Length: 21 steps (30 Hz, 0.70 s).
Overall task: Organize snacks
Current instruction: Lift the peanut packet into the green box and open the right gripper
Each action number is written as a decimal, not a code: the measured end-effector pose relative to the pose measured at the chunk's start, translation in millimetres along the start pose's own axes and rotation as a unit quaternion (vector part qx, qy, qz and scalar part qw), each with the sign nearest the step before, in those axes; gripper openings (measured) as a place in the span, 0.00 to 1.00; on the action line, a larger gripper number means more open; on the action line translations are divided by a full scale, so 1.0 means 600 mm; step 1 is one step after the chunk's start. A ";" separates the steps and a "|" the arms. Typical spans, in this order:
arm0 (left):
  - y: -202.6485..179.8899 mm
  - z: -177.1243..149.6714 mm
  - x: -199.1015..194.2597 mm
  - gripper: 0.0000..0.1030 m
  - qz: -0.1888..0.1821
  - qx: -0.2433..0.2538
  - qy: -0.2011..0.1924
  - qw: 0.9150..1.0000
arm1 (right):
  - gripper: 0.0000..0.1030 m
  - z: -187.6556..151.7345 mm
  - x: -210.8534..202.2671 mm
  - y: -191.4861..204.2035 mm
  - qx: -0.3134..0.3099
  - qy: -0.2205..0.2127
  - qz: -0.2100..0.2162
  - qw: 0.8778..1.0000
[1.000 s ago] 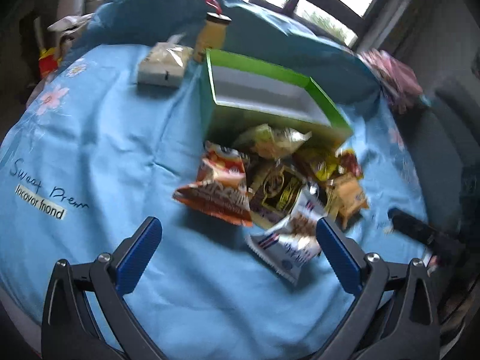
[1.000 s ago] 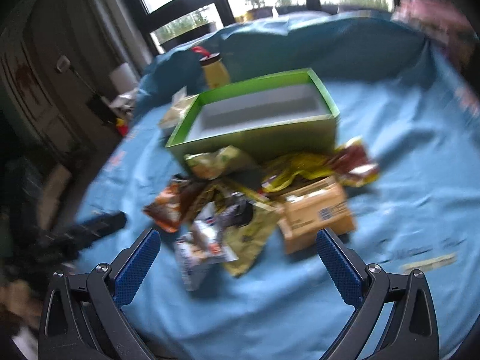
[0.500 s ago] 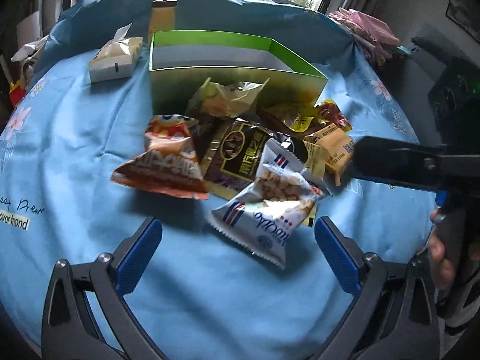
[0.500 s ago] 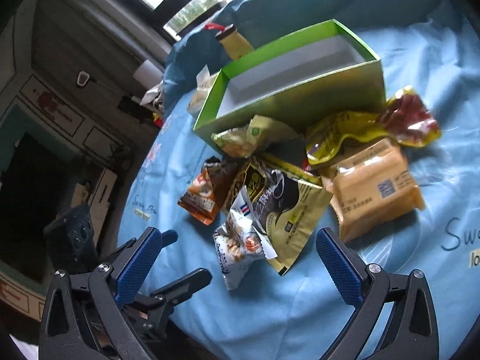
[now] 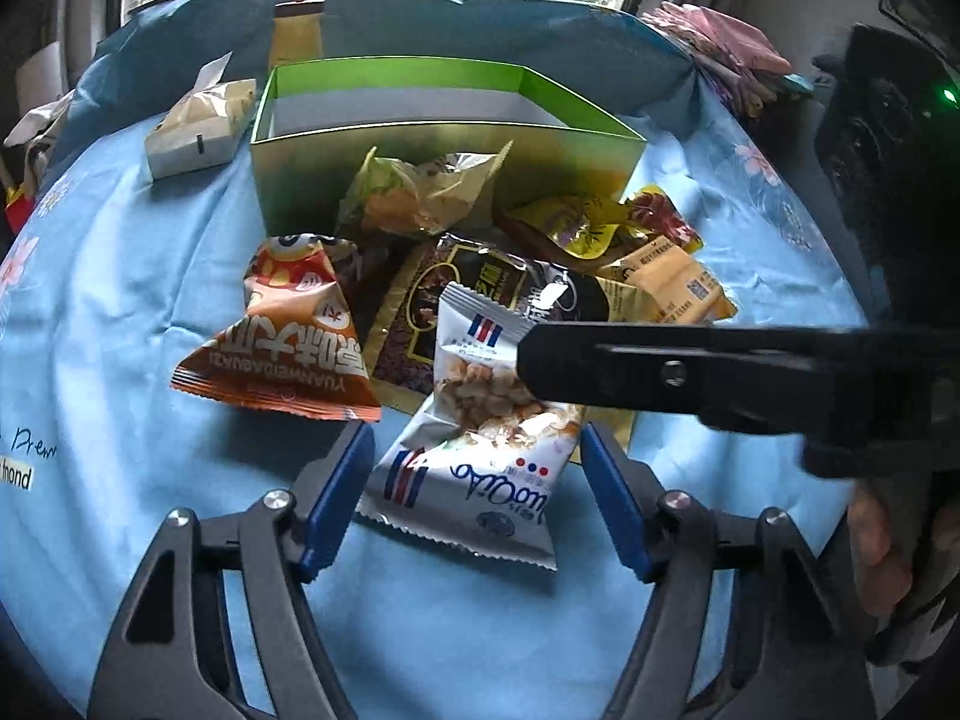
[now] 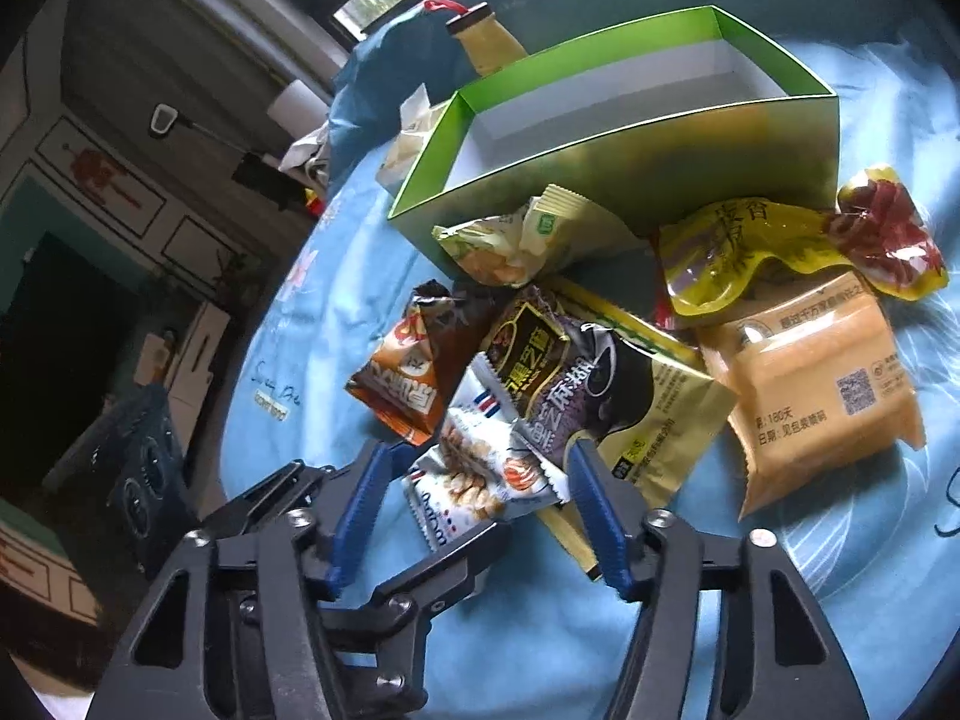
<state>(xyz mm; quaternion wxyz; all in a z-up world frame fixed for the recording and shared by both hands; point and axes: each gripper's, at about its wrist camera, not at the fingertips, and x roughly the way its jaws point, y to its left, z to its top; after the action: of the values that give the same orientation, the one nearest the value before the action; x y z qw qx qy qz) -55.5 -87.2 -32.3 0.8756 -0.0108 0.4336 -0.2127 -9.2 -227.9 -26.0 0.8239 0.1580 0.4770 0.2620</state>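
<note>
Left gripper (image 5: 474, 492): black angular frame, blue ribbed pads on jaws, silver screw heads at pivots. Right gripper (image 6: 480, 504): same black linkage, blue pads, silver screws; its housing shows small green light. Hand (image 5: 882, 552) wraps black handle.

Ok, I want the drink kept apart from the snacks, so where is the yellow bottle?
The yellow bottle stands behind the green box's far left corner in both views, beside the tissue pack.
</note>
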 end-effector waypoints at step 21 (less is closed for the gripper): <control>-0.005 -0.019 -0.016 0.44 -0.048 0.000 -0.016 0.999 | 0.33 -0.025 0.011 -0.016 0.012 0.022 0.001 1.000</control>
<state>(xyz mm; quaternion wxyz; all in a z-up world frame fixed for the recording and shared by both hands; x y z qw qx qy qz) -70.6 -84.5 -31.9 0.8711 -0.0349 0.4189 -0.2540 -16.7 -231.5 -43.0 0.8110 0.1626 0.4980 0.2605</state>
